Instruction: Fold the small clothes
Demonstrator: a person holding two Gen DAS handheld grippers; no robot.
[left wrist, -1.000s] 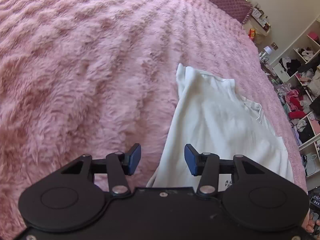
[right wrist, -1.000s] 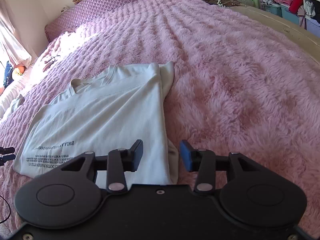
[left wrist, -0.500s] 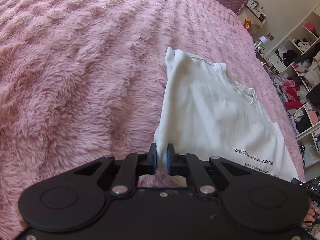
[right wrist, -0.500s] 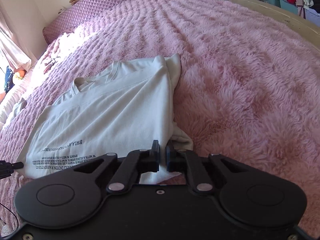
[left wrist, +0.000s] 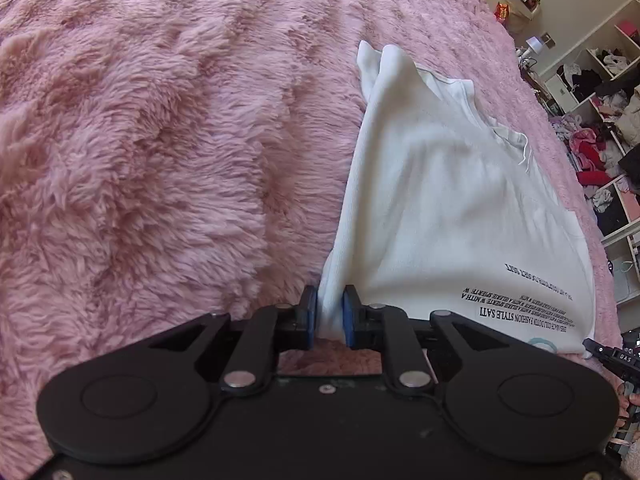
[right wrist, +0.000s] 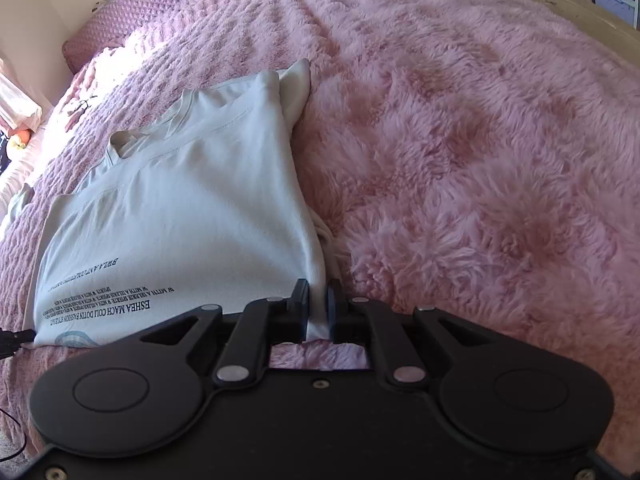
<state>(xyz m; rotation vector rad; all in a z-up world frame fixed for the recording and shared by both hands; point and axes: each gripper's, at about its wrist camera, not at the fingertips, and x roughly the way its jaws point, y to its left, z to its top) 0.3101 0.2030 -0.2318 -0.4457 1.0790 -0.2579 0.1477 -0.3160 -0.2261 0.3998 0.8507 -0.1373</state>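
A white T-shirt [left wrist: 448,200] with black printed text lies on a fluffy pink bedspread [left wrist: 160,140], its sides folded in. My left gripper [left wrist: 330,312] is shut on the shirt's bottom left corner, which bunches between the blue pads. In the right wrist view the same shirt [right wrist: 192,208] stretches away toward its collar. My right gripper [right wrist: 318,307] is shut on the bottom right corner of the shirt. Both corners are lifted a little off the bedspread [right wrist: 480,160], and the hem is taut between the grippers.
A purple quilted pillow [right wrist: 160,0] lies at the head of the bed. Open shelves with heaped clothes [left wrist: 600,120] stand beyond the bed's right side. The bed's pale edge [right wrist: 560,4] runs along the far right.
Both grippers were open above the shirt's bottom corners one second ago. They closed on the corners and have since raised the fabric slightly, pulling it taut.
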